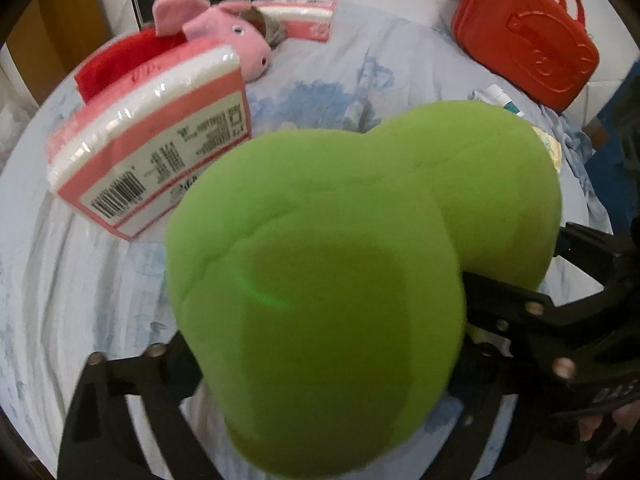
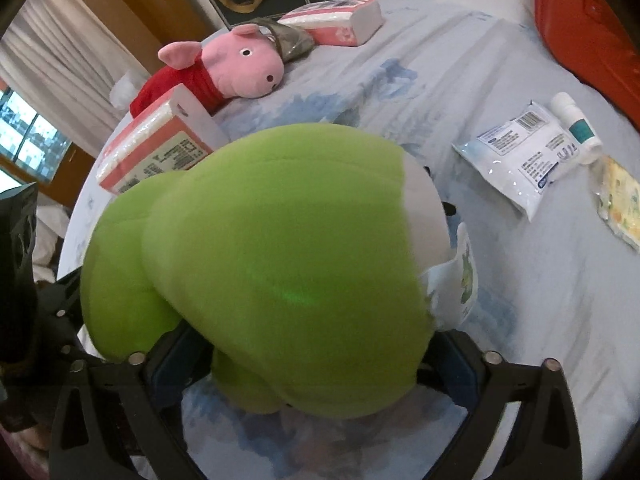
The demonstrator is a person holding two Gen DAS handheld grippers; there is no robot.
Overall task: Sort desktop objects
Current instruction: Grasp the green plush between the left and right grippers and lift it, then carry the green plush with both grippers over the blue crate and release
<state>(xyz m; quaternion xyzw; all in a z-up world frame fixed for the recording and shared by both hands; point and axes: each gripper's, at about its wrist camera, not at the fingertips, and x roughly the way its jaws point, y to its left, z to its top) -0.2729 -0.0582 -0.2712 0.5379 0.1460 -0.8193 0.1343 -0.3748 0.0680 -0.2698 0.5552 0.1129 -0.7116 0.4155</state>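
A big green plush toy (image 1: 340,272) fills the middle of both views; it also shows in the right wrist view (image 2: 272,264), with a white belly and a paper tag at its right side. My left gripper (image 1: 320,360) is shut on the green plush, which hides the fingertips. My right gripper (image 2: 312,364) is shut on the same plush from the other side. The other gripper's black frame (image 1: 560,308) presses against the toy. A pink pig plush (image 2: 224,68) in a red dress lies at the back left.
The table has a pale blue cloth (image 2: 520,300). A pink tissue pack (image 1: 152,148) stands left of the toy, another (image 2: 336,20) at the back. A red case (image 1: 528,36) sits back right. A white wipes pack (image 2: 520,156), a white tube (image 2: 576,128) and a yellow packet (image 2: 620,204) lie right.
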